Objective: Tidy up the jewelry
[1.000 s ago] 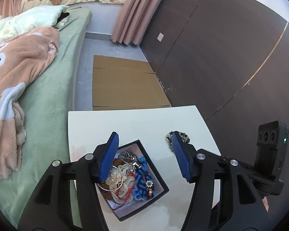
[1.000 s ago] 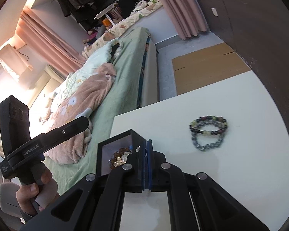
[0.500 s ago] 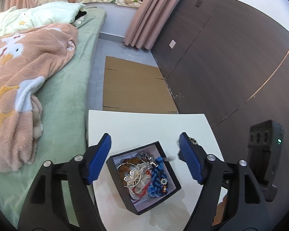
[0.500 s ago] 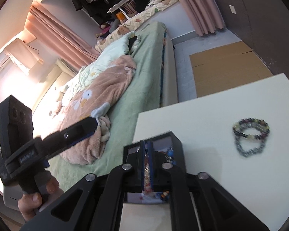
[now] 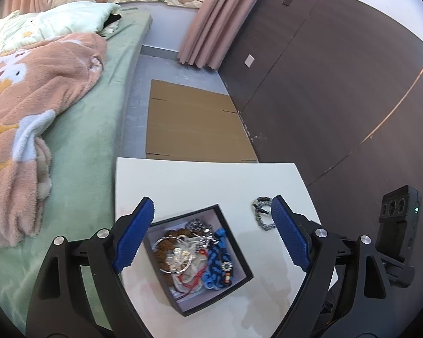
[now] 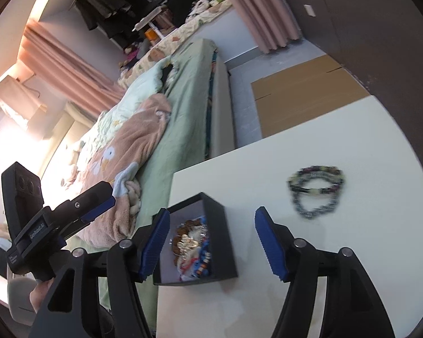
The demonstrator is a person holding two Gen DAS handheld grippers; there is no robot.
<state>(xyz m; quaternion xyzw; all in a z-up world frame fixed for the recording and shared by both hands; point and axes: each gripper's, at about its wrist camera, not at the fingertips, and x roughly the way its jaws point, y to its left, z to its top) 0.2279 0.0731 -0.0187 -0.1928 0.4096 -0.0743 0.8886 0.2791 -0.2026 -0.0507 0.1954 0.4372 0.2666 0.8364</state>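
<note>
Hanging over the near edge of the flat white table (image 5: 200, 180), the left gripper (image 5: 211, 233) has its two blue fingers spread wide apart and holds nothing. The right gripper (image 6: 208, 242) is wide open too, and that is the big change: a moment ago its blue fingers were pressed tight together, and now there is a clear gap between them with nothing in it. Both tools have also pulled back a little, so more of the table shows than before. Right under them sits the small black square box with a pale inside (image 5: 237, 264), near the left side of the table. It is full of jewelry: a thin silver wire bangle (image 5: 173, 259), a blue knotted cord bracelet with a little flower bead (image 5: 217, 264), brown beads and some red string, all in a heap. A bit farther and to the right, out on the bare table and well apart from the box, lies a pair of dark beaded bracelets (image 6: 315, 191), one on top of the other. They look a little blurry in the right view. I think the right tool opened up so it can grab those bracelets next and drop them in the box. Past the table are a brown flat cardboard sheet (image 5: 194, 124) on the floor and a green bed with a fuzzy peach blanket (image 5: 36, 95).
</note>
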